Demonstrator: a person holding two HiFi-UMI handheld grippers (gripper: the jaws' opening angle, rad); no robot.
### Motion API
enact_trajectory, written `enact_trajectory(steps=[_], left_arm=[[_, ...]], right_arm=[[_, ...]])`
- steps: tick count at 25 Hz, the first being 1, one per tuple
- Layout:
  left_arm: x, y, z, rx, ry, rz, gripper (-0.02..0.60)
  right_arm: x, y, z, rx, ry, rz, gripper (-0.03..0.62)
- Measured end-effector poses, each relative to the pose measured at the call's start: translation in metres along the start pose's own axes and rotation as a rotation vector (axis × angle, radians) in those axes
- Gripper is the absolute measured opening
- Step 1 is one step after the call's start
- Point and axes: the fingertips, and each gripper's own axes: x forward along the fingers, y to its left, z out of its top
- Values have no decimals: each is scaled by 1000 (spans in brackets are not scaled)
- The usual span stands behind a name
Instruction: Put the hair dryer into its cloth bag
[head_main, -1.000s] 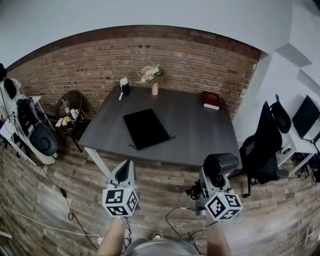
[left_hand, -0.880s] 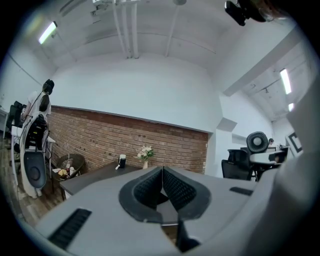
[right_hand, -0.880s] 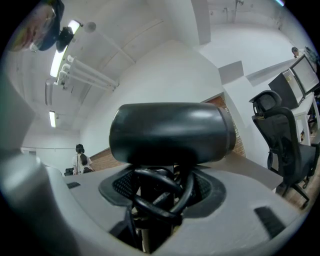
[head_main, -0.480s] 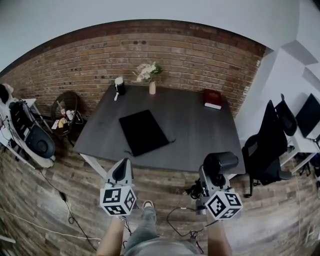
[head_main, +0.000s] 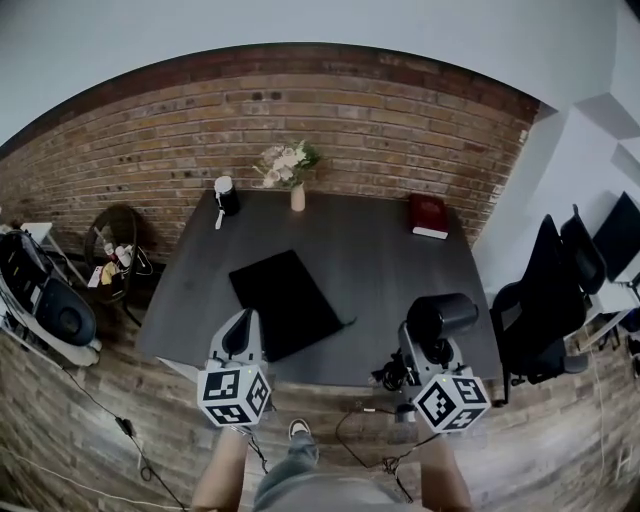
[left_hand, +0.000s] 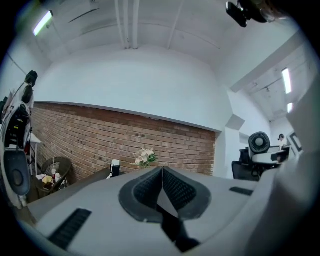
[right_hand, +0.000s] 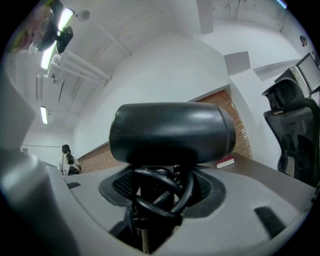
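Note:
A flat black cloth bag (head_main: 286, 303) lies on the dark grey table (head_main: 390, 260), left of its middle. My right gripper (head_main: 436, 345) is shut on a black hair dryer (head_main: 441, 315), holding it by the handle with its coiled cord (right_hand: 162, 192) bunched between the jaws; the dryer's barrel (right_hand: 171, 132) stands above them. It hangs at the table's near right edge. My left gripper (head_main: 240, 335) is shut and empty (left_hand: 161, 187), just short of the near edge beside the bag's corner.
At the table's back stand a vase of flowers (head_main: 291, 170) and a black and white cup (head_main: 226, 194); a red book (head_main: 429, 215) lies back right. A black office chair (head_main: 545, 300) stands to the right, a side table (head_main: 112, 262) with clutter to the left.
The person has walked forward with both grippers toward the table. The table and the bag are nearer in the head view; both grippers now reach its near edge. Neither grip has changed.

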Motion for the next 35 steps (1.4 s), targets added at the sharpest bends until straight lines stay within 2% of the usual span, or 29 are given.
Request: enact_trajectory(steps=[9,14,19,22,25,32,35], left_arm=[[105,43,16,20,18,-36,6],[138,65,16,-41,9,-13,6],[165,71,8,-88,9,18,6],[178,73,10,-37,3,33,6],[186,73,10,-28,3,32,6],[177,71,-48,-26,123,29,6],[169,70,-74,-8,184,-6,6]], right_arm=[[112,-4,19,-7,-17,-3,247],[146,-6,28,35,-47,-17,247],[178,-13,23,36,18,38,247],[196,-13,19,2,58,63,247],[212,-15,15,-1,86,69,247],[229,-16,-30,45,187,95,247],[232,-15,-43,47,215,100,247]])
